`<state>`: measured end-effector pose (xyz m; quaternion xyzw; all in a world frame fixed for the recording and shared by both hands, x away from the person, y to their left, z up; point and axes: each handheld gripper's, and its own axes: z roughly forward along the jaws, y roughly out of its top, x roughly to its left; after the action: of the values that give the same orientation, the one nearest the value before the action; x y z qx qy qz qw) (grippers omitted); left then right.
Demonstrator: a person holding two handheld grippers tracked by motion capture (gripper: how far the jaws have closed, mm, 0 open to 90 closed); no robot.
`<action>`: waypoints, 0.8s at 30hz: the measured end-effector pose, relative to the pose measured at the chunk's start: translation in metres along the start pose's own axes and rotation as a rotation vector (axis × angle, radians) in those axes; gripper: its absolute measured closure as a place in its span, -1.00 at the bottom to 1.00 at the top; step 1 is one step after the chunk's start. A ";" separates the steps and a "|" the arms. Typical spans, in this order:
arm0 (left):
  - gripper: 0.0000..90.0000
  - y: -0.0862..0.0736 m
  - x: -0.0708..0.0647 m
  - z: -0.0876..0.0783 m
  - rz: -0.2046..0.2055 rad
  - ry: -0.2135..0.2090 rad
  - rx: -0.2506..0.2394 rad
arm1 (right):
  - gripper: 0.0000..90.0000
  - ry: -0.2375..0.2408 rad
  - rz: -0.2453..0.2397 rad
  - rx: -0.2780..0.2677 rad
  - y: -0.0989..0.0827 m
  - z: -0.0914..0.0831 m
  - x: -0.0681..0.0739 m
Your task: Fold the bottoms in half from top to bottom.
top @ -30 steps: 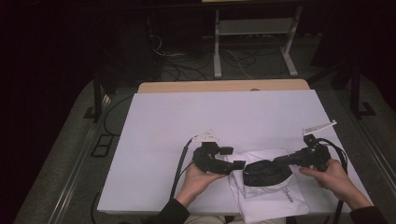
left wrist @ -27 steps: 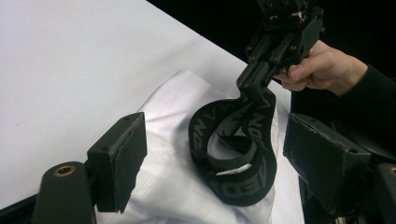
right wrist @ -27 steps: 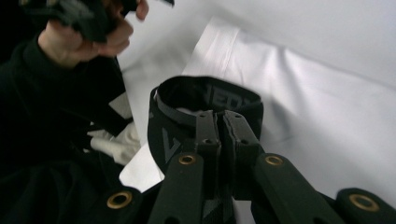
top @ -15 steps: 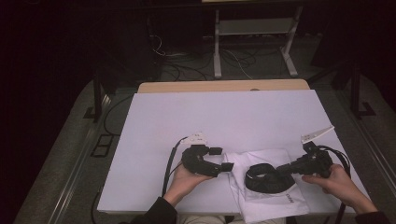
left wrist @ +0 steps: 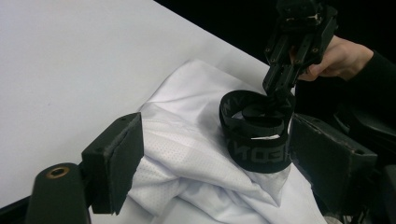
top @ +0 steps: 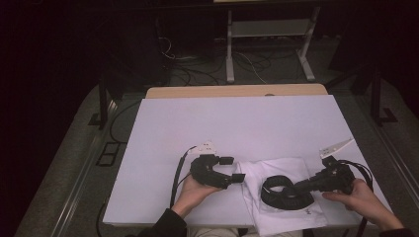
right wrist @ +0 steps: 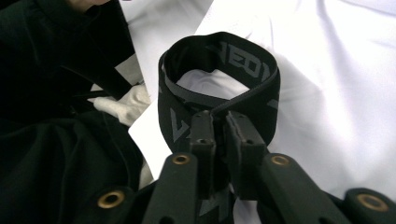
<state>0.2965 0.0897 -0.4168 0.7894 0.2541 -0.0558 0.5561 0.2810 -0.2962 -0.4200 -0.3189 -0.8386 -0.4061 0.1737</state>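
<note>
Pinching the near edge of the black elastic band [right wrist: 219,84], the right claw [right wrist: 220,122] has its jaws nearly together on the strap, though they have just been easing apart. Band sits on the crumpled white shirt [top: 281,170] at the counter's [top: 237,123] near right side. Left claw [top: 236,173] stands wide open at the shirt's left edge, gripping nothing.
</note>
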 end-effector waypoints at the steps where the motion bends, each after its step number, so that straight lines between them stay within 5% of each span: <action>1: -0.61 0.000 0.000 0.000 0.001 -0.003 -0.001 | 0.65 -0.006 -0.003 -0.002 0.000 0.000 0.001; 6: -0.62 0.000 0.001 -0.001 -0.002 -0.016 -0.012 | 0.23 -0.084 -0.040 0.000 0.002 -0.002 0.007; 11: -0.62 0.000 0.002 -0.001 -0.004 -0.016 -0.023 | -0.04 -0.113 -0.042 -0.023 0.009 -0.005 0.006; 24: -0.63 0.001 0.003 -0.003 -0.007 -0.022 -0.044 | -0.06 -0.155 -0.024 -0.082 0.031 -0.008 -0.010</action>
<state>0.2992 0.0929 -0.4160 0.7754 0.2520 -0.0609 0.5758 0.3101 -0.2919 -0.4031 -0.3461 -0.8359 -0.4163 0.0904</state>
